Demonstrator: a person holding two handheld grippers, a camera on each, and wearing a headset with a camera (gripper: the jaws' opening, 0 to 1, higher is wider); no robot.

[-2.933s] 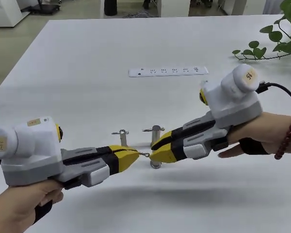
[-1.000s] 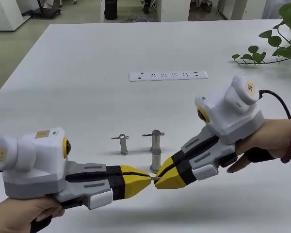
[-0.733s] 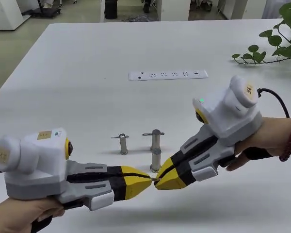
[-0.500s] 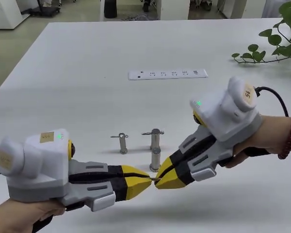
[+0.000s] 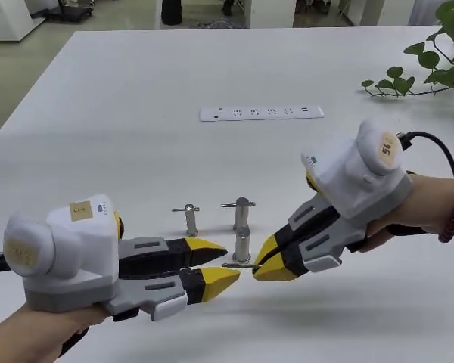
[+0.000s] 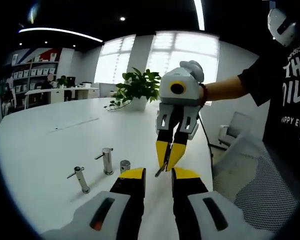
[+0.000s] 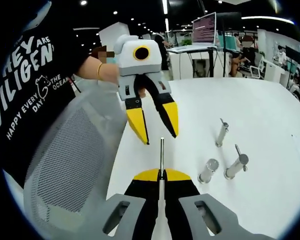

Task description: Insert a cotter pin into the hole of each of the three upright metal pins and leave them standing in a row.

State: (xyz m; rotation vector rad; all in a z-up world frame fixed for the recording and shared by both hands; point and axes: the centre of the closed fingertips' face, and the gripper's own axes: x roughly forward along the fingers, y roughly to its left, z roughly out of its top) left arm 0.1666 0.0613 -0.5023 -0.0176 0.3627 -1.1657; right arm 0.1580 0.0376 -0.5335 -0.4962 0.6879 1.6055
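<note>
Cotter pin [image 5: 238, 265] [image 7: 161, 155] is pinched by one end in the shut tips of the right gripper [image 5: 259, 266] [image 7: 161, 175]. The rest pokes straight out ahead of the jaws, level above the white table [image 5: 121, 113]. In the head view it sits at 6 o'clock of the bare metal pin [image 5: 242, 246], near its foot. The left gripper view shows the cotter pin [image 6: 161, 171] apart from that pin [image 6: 125, 166].

The bare metal pin stands upright with nothing through its head. At its 12 o'clock stands the rear metal pin [image 5: 242, 218], with a fitted cotter [image 5: 228, 204] crosswise near the top. At its 10 o'clock stands the left metal pin [image 5: 191, 221], with a second fitted cotter [image 5: 180, 209] through it.

The left gripper [image 5: 232, 261] [image 6: 159, 173] comes in from 8 o'clock, its yellow jaws spread apart and holding nothing. The free end of the cotter pin points into the gap between them. The right gripper view shows the left gripper [image 7: 160, 139] head-on at 12 o'clock, tips parted just beyond the cotter pin's end.

Well beyond, at 12 o'clock, a power strip [image 5: 261, 113] lies flat. A leafy plant [image 5: 431, 60] sits at 2 o'clock by the table's edge. A black cable [image 5: 439, 144] leaves the right gripper's back.
</note>
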